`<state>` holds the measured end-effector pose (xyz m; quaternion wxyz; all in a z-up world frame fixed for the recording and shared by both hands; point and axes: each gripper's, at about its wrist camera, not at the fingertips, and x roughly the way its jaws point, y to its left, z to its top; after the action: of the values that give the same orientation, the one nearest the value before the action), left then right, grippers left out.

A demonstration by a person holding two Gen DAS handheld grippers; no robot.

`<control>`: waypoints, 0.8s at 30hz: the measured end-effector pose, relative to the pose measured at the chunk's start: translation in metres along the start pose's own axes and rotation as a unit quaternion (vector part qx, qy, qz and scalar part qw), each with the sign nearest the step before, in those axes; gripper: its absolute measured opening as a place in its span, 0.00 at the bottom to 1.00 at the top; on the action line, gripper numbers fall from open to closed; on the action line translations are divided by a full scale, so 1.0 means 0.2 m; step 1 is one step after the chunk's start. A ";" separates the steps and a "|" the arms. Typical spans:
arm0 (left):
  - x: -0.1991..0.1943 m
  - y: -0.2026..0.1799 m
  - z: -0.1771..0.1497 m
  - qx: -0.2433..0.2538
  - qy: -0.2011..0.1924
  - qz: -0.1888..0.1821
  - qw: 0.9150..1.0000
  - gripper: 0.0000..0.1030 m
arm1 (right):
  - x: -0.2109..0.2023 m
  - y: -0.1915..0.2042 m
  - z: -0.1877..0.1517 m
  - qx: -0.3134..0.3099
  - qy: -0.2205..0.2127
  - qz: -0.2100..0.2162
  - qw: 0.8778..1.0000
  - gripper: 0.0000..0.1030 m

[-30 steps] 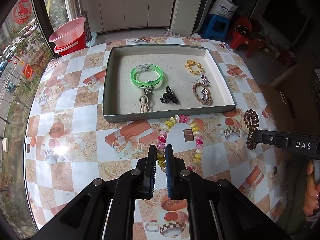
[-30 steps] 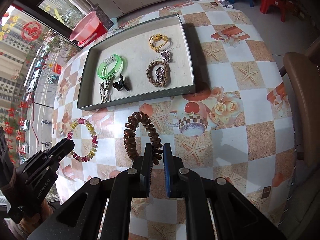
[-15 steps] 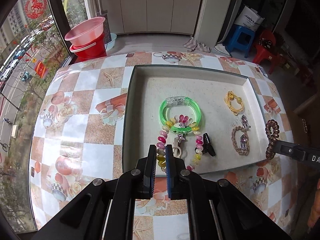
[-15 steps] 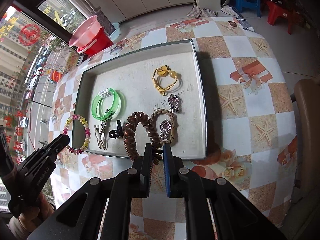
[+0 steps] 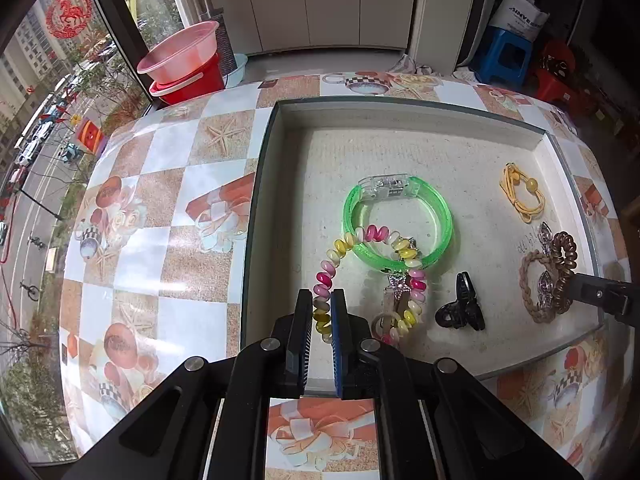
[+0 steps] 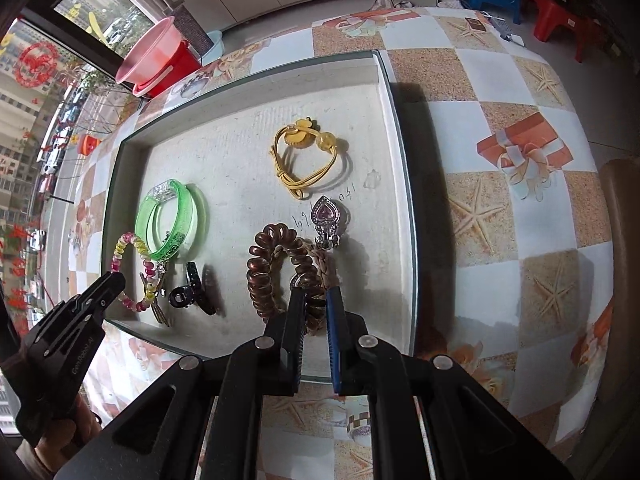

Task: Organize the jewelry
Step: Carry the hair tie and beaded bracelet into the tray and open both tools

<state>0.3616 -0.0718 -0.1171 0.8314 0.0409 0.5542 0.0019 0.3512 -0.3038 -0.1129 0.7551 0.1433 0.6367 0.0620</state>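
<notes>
— While both tools are held over the grey tray (image 5: pixel 256 216), what is clasped by each?
— The pastel coil bracelet (image 5: pixel 332 256) is pinched by the left gripper (image 5: pixel 322 312), above the green bangle (image 5: pixel 400 224). The brown spiral hair tie (image 6: pixel 272 264) is gripped by the right gripper (image 6: pixel 314 308), over the braided bracelet (image 6: pixel 324 264).

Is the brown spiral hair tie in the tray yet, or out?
Neither yet: the brown spiral hair tie hangs over the tray, in the right gripper.
</notes>
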 end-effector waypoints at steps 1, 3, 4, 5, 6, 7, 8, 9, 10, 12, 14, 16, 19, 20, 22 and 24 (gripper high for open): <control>0.00 0.00 0.00 0.003 -0.001 0.004 1.000 0.21 | 0.01 0.00 0.00 -0.001 0.002 -0.001 1.000 0.11; 0.00 -0.02 -0.01 0.009 -0.001 0.005 1.000 0.21 | 0.03 0.00 0.01 0.000 0.005 -0.001 1.000 0.11; 0.01 -0.02 -0.01 0.012 -0.001 0.007 1.000 0.21 | 0.04 0.00 0.01 -0.001 0.006 -0.001 1.000 0.11; 0.01 -0.02 -0.01 0.014 0.000 0.008 1.000 0.21 | 0.05 0.00 0.01 0.000 0.007 -0.002 1.000 0.11; 0.01 -0.03 -0.01 0.015 0.002 0.008 1.000 0.21 | 0.06 0.00 0.01 0.000 0.009 -0.003 1.000 0.11; 0.02 -0.03 -0.01 0.014 0.004 0.005 1.000 0.21 | 0.06 0.00 0.01 0.000 0.010 -0.002 1.000 0.11; 0.02 -0.03 -0.01 0.012 0.006 0.003 1.000 0.21 | 0.06 0.01 0.02 0.000 0.010 0.000 1.000 0.12; 0.02 -0.03 -0.01 0.011 0.007 0.003 1.000 0.21 | 0.07 0.01 0.02 -0.001 0.011 -0.001 1.000 0.12; 0.02 -0.03 -0.01 0.011 0.007 0.005 1.000 0.21 | 0.07 0.01 0.02 -0.002 0.012 -0.003 1.000 0.13; 0.02 -0.03 -0.01 0.011 0.007 0.006 1.000 0.21 | 0.07 0.02 0.02 -0.004 0.013 -0.003 1.000 0.13; 0.02 -0.03 -0.01 0.011 0.008 0.008 1.000 0.21 | 0.08 0.02 0.03 -0.003 0.018 0.000 1.000 0.14; 0.01 -0.03 0.00 0.011 0.009 0.008 1.000 0.21 | 0.09 0.01 0.03 0.000 0.022 0.001 1.000 0.21; 0.00 -0.02 0.00 0.011 0.007 0.008 1.000 0.21 | 0.08 0.01 0.02 0.008 0.016 0.002 1.000 0.49; 0.00 -0.02 0.00 0.010 0.006 0.008 1.000 0.21 | 0.06 0.01 0.02 0.009 0.011 0.005 1.000 0.52; -0.01 -0.02 0.01 0.010 0.005 0.008 1.000 0.21 | 0.04 0.02 0.02 0.008 0.005 0.012 1.000 0.52; -0.03 -0.02 0.01 0.010 0.003 0.007 1.000 0.21 | 0.02 0.03 0.02 0.006 0.000 0.014 1.000 0.52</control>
<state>0.3608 -0.0768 -0.1117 0.8295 0.0533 0.5560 0.0021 0.3555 -0.2971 -0.1144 0.7529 0.1568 0.6355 0.0682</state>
